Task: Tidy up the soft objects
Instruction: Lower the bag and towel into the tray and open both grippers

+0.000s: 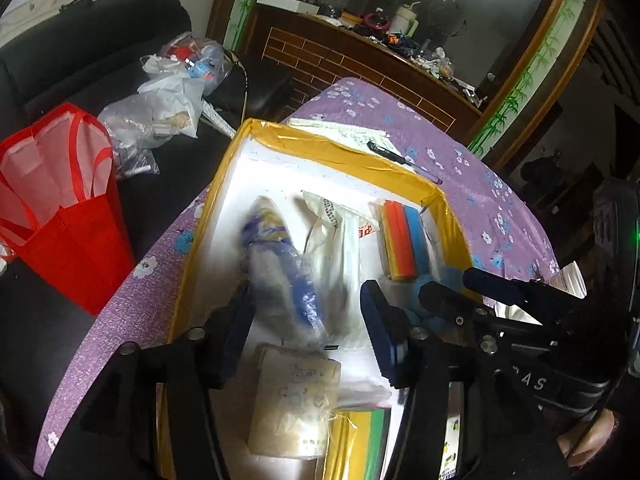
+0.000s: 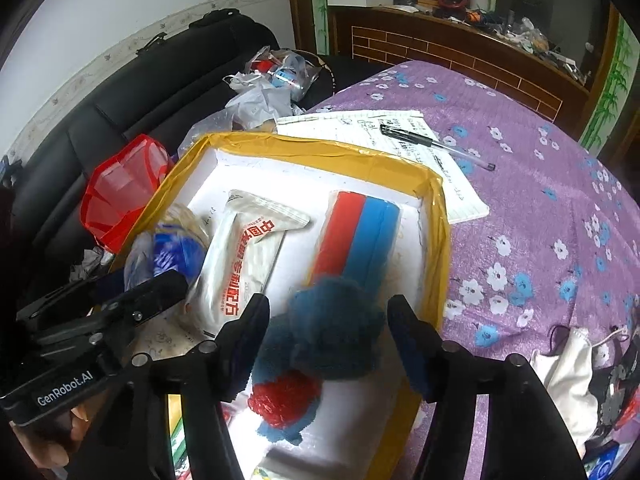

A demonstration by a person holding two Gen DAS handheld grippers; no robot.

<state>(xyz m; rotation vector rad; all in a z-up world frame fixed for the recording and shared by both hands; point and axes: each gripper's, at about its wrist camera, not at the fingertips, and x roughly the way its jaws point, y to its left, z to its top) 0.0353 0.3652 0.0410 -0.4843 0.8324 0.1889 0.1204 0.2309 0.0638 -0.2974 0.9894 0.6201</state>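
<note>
A white box with yellow-taped rim (image 1: 344, 150) (image 2: 320, 146) sits on the purple table. Inside lie a blurred blue-and-white plastic bag (image 1: 280, 276) (image 2: 172, 256), a white packet with red print (image 1: 340, 248) (image 2: 244, 264), a red-and-blue sponge pack (image 1: 402, 236) (image 2: 360, 236), a tissue pack (image 1: 296, 404) and a yellow-green sponge pack (image 1: 360, 444). My left gripper (image 1: 308, 328) is open over the plastic bag, which lies apart from its fingers. My right gripper (image 2: 328, 344) is open around a blue plush toy with a red part (image 2: 332, 336); the fingers do not touch it.
A notebook (image 2: 400, 136) with a pen (image 2: 432, 146) lies beyond the box. A red bag (image 1: 60, 200) and plastic bags (image 1: 168, 96) sit on the black sofa to the left. A white cloth (image 2: 568, 372) lies on the table at right.
</note>
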